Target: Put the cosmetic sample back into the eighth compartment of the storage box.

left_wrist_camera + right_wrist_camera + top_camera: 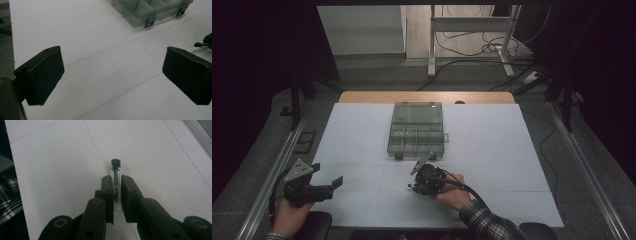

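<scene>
Right gripper (116,188) nearest lens: jaws clamped on small clear vial (115,173), black cap poking out past tips, just above white table (50,157). Left gripper (112,72) spread wide, empty, idle. Step, judged: vial grasped. Next: carry to open divided box (417,132) nearby, align over one compartment, release gently. No writing legible.

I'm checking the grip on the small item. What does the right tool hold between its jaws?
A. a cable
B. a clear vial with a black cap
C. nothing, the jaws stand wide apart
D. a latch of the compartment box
B: in the right gripper view, the right tool is closed on a slim clear vial whose black cap pokes out past the jaws.
</scene>
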